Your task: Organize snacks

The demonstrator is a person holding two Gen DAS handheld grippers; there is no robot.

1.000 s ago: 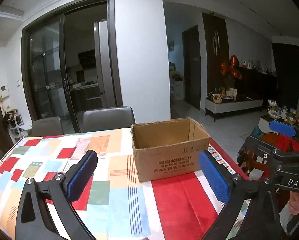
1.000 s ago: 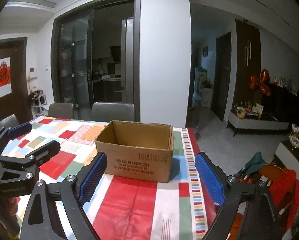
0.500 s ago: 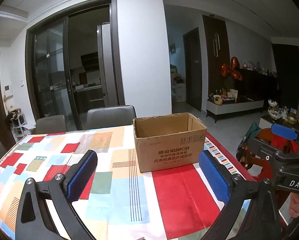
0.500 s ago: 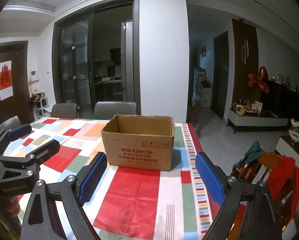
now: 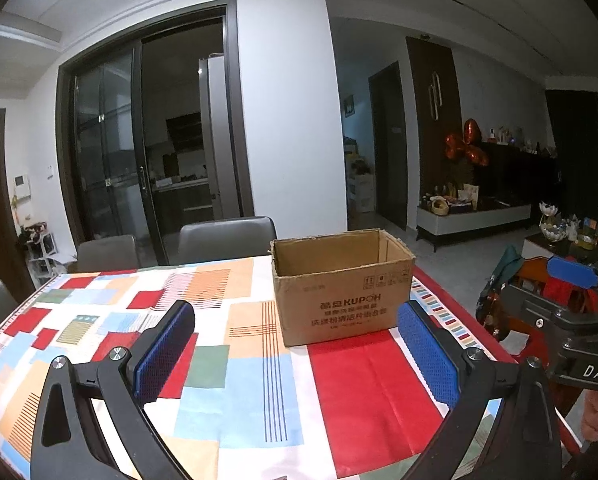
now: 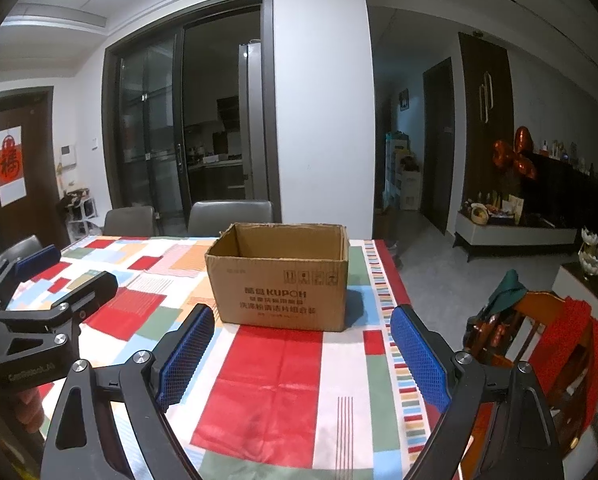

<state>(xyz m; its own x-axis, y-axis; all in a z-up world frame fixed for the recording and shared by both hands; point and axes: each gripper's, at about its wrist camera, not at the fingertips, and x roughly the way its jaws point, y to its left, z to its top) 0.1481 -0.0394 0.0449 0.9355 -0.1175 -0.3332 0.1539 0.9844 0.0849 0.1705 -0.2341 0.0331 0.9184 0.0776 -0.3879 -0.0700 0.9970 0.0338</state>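
Both claws wide, empty — box (image 6: 281, 276) upright on table (image 6: 275, 380).

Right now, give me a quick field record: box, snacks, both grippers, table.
box: open-topped cardboard box upright on the table, inside floor hidden
snacks: none in view
left gripper: open, empty, above the table, short of the box
right gripper: open, empty, facing the box
table: patchwork cloth, chairs on the far side
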